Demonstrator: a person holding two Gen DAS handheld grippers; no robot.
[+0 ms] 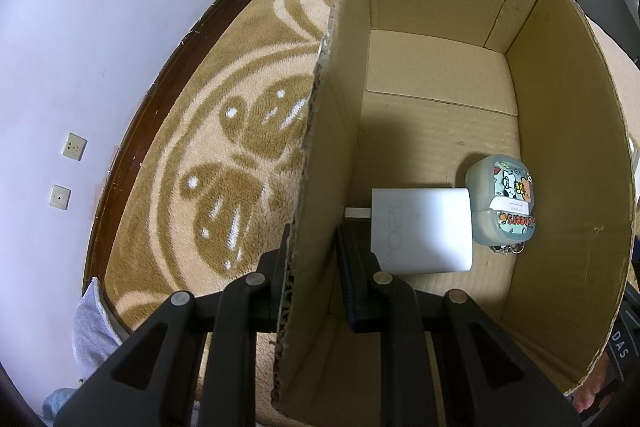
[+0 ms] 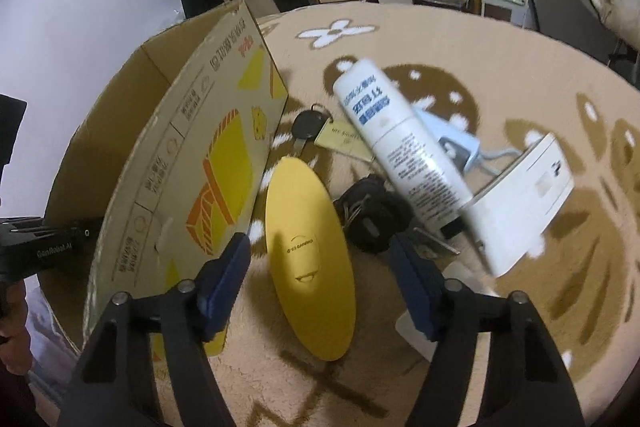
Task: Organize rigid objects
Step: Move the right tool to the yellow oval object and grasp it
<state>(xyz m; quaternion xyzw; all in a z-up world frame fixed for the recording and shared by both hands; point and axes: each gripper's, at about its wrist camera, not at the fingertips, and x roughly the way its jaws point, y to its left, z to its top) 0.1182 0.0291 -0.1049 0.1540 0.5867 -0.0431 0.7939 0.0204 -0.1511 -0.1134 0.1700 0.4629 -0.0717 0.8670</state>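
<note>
Your left gripper (image 1: pixel 312 267) is clamped on the wall of the cardboard box (image 1: pixel 560 155), steadying it on the carpet (image 2: pixel 500 67). Your right gripper (image 2: pixel 320 263) hangs with its fingers apart, grasping nothing, the yellow oval disc (image 2: pixel 308 259) lying flat between them just beside the box. It looks thin, stiff, light and probably slick, so pinch it across its narrow width and expect to need an edge lifted first. A white tube (image 2: pixel 400 143) lies nearby.
</note>
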